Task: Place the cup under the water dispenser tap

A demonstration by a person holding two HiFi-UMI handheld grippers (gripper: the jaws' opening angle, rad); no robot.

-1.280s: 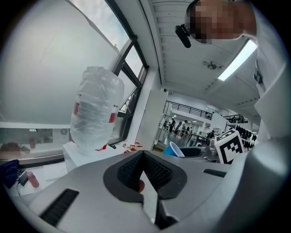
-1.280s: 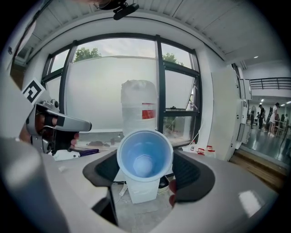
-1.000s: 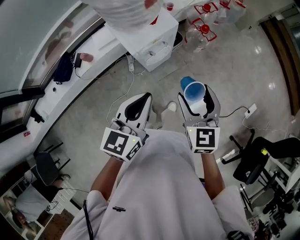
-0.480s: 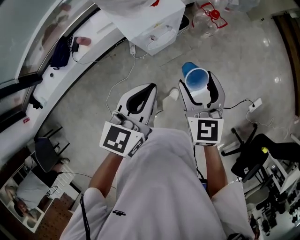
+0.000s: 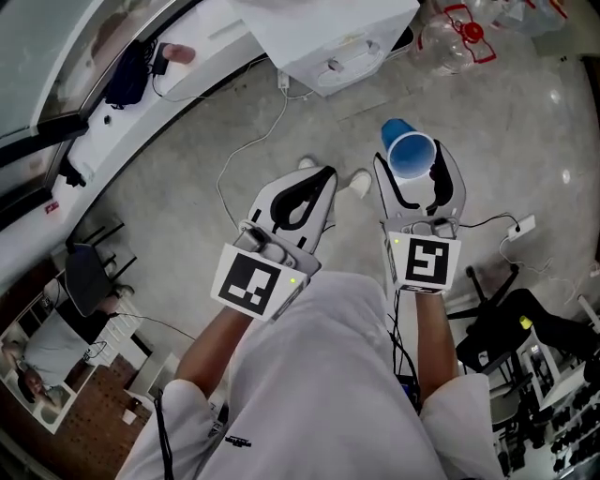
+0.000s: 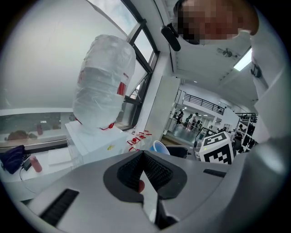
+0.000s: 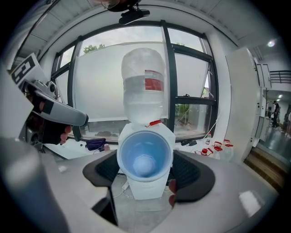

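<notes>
The right claw (image 5: 418,171) clamps the blue cup (image 5: 411,153), aimed at the far water dispenser (image 5: 328,28) — the left claw (image 5: 317,180), closed on nothing, hangs spare.

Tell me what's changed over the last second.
The water dispenser and bottles slid toward the head view's upper right; both grippers sit slightly lower-right. Unchanged: the right gripper clamps the blue cup; the left gripper is shut, empty.

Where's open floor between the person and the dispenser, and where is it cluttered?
Bare floor lies between the cup, the dispenser and the bottles. Crowded: a cable trails left of it, a chair at right.
</notes>
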